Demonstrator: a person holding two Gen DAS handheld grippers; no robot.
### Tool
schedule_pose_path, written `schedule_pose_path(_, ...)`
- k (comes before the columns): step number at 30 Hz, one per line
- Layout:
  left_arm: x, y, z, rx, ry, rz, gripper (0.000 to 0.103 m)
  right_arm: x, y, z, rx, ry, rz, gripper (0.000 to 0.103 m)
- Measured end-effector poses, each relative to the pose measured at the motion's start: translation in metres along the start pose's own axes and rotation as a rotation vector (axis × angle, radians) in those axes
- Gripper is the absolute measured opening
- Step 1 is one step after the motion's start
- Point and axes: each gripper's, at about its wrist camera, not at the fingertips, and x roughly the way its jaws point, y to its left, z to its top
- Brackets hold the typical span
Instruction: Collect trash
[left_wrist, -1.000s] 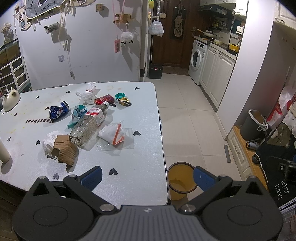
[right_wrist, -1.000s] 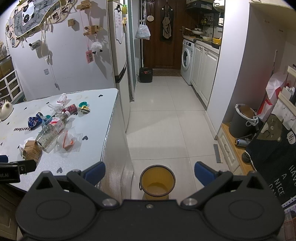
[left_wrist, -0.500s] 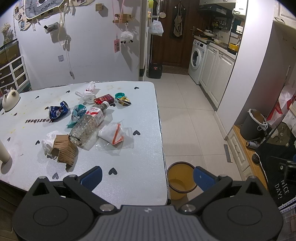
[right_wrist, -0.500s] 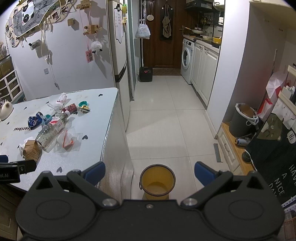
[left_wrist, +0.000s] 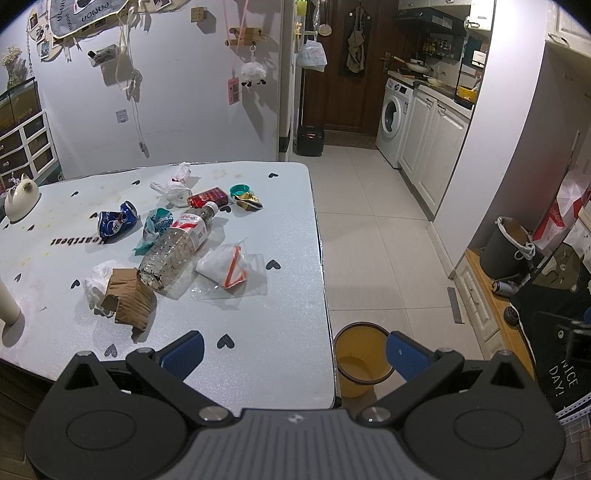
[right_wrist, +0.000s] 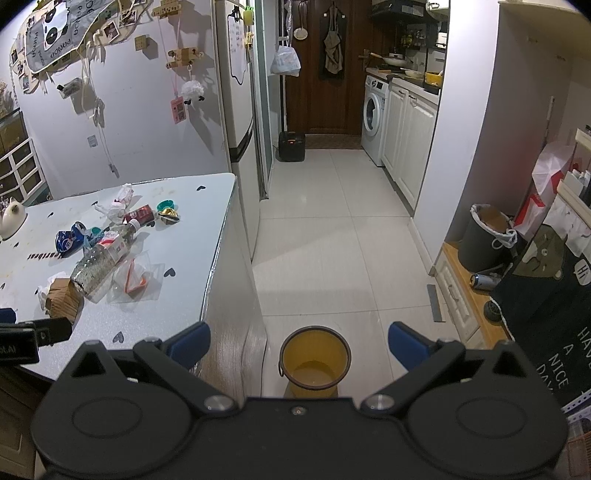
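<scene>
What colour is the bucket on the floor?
Yellow bucket, clearest in the right wrist view.

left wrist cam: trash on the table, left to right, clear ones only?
Crumpled white tissue → crushed blue can → clear plastic bottle → white wrapper with orange stripe → teal cap. Yellow bin on the floor, right of the table.

Place: home, dining nook opening onto a galley kitchen
Ahead right: washer (left_wrist: 394, 107) under counter, white cabinets (left_wrist: 436, 144), pan on stove (left_wrist: 415, 67)
Ahead: fridge (right_wrist: 240, 122), apron on dark door (right_wrist: 334, 51)
Ahead left: wall (left_wrist: 177, 110) with photos, hanging trinkets
Below left: heart-print table (left_wrist: 280, 310) with litter
Floor: white tile (right_wrist: 332, 236), yellow bin (right_wrist: 314, 360)
</scene>
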Motion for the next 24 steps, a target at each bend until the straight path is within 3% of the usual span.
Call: schedule_pose_path(24, 0.0004, -0.0009, 0.0009, -0.001, 0.001, 0.000, 0.103, 0.0004, -0.0010, -0.0013, 0.000, 0.004, 0.001, 0.103)
